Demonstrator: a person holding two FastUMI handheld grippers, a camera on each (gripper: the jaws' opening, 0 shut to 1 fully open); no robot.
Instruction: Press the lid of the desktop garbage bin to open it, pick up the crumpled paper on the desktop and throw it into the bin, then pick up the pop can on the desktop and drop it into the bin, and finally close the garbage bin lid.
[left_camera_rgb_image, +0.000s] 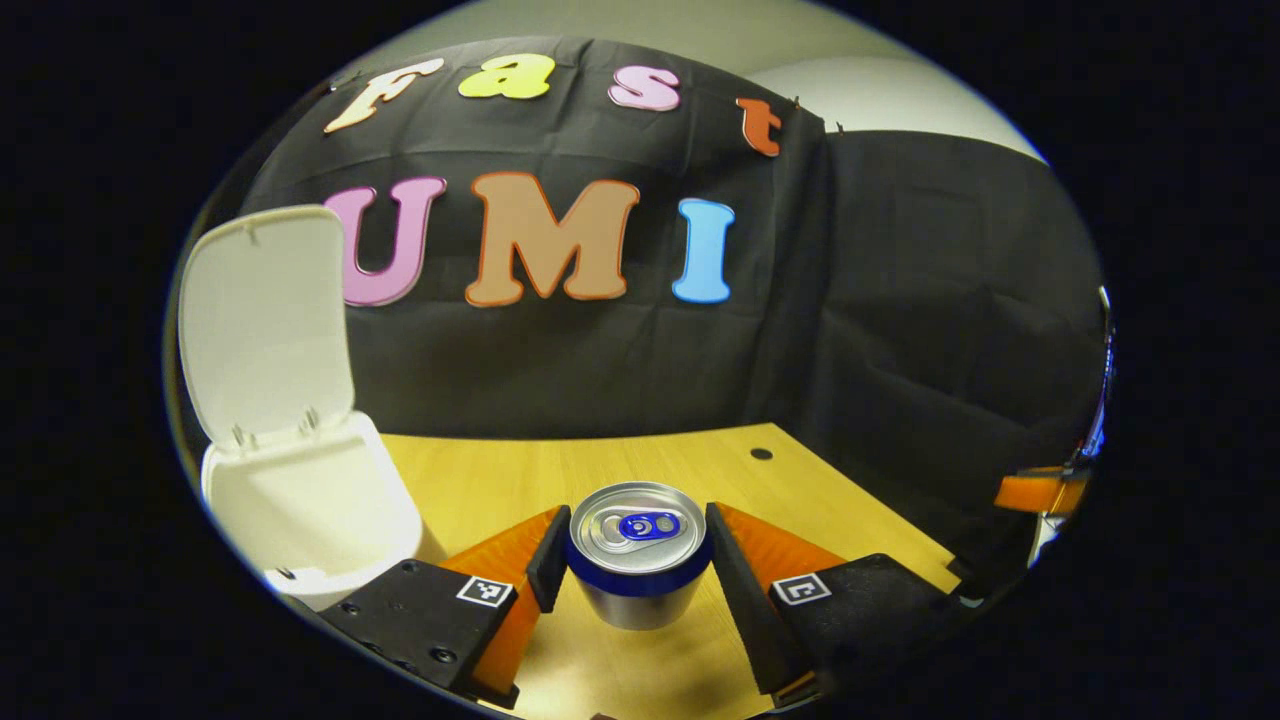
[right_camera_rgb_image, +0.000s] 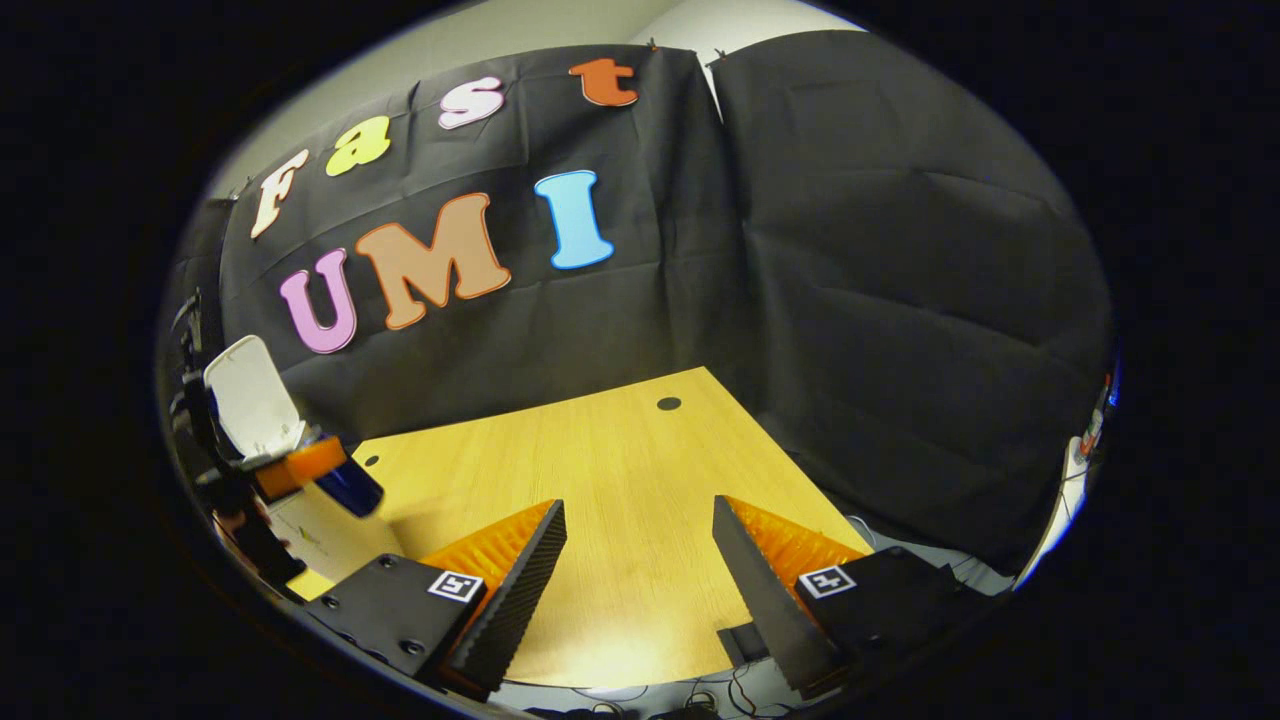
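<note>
My desk: light wood top, small dark round hole near far edge. Black cloth hangs behind and along right side. Pale wall above cloth. Cables below my desk's near edge.

In the left gripper view the can sits upright between the left gripper's fingers, above the table. The bin stands to its left, lid raised behind the opening. In the right gripper view the bin is far left on the table, the can beside it.
</note>
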